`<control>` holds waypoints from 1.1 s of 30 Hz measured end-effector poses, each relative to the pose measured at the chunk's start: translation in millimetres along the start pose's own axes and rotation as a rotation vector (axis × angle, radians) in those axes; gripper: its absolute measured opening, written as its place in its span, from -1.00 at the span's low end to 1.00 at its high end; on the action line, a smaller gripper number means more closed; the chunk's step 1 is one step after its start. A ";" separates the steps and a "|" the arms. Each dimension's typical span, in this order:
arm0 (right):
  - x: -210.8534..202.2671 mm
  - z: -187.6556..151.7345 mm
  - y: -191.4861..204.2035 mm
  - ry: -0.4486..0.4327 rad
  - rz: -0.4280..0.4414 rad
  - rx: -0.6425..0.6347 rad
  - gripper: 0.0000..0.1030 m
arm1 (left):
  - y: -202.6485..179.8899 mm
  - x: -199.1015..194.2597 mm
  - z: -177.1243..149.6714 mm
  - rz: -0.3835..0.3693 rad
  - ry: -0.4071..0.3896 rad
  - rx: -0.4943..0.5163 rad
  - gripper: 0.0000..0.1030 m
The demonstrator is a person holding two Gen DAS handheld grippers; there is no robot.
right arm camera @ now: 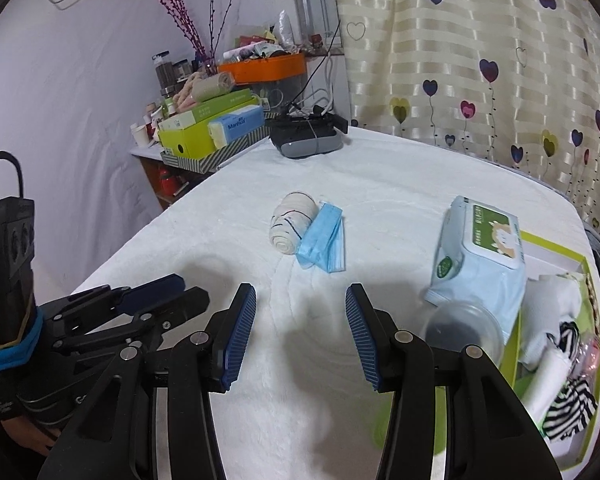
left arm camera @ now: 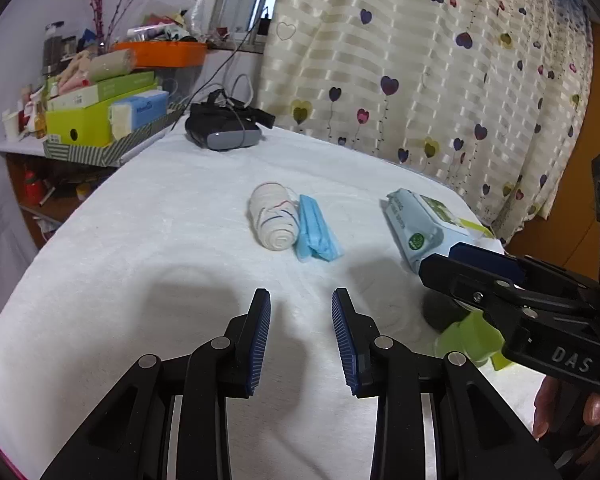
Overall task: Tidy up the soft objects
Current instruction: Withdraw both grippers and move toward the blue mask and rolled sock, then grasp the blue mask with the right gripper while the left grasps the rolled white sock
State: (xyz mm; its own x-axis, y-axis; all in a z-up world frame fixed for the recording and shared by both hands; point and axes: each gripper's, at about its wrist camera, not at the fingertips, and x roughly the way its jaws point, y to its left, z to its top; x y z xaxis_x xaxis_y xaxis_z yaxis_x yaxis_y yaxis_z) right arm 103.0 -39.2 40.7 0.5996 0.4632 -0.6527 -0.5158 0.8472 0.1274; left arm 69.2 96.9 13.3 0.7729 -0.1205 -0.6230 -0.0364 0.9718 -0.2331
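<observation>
A rolled white bandage (left arm camera: 274, 220) (right arm camera: 292, 222) lies mid-table on the white cloth, touching a folded blue face mask (left arm camera: 316, 230) (right arm camera: 324, 242) on its right. A pale blue wet-wipes pack (left arm camera: 420, 224) (right arm camera: 480, 264) lies further right, leaning on a green-rimmed box (right arm camera: 556, 248) that holds white and striped cloths (right arm camera: 560, 344). My left gripper (left arm camera: 301, 320) is open and empty, short of the bandage and mask. My right gripper (right arm camera: 301, 316) is open and empty, short of the mask; in the left wrist view it (left arm camera: 476, 268) sits by the wipes pack.
A black-and-grey headset (left arm camera: 224, 128) (right arm camera: 306, 136) with cables lies at the table's far edge. A cluttered shelf with green boxes (left arm camera: 84, 120) (right arm camera: 196, 136) and an orange tray (right arm camera: 262, 68) stands far left. A clear plastic lid (right arm camera: 464, 326) lies by the wipes. A heart-patterned curtain (left arm camera: 420, 60) hangs behind.
</observation>
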 end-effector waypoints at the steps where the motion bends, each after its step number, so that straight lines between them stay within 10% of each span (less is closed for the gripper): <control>1: 3.0 1.1 -0.1 0.004 -0.001 0.001 -0.06 | 2.7 1.6 1.4 0.003 0.002 -0.002 -0.41; 33: 149.3 50.7 -33.9 0.232 0.013 0.252 -0.06 | 55.0 23.6 22.4 0.011 0.009 -0.102 -0.36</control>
State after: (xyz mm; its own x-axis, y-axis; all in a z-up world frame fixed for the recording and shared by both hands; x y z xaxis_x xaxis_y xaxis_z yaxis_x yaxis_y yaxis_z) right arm 241.0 14.5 -23.1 0.4235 0.4272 -0.7989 -0.3380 0.8927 0.2982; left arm 99.6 152.1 2.5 0.7666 -0.1120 -0.6323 -0.1096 0.9474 -0.3007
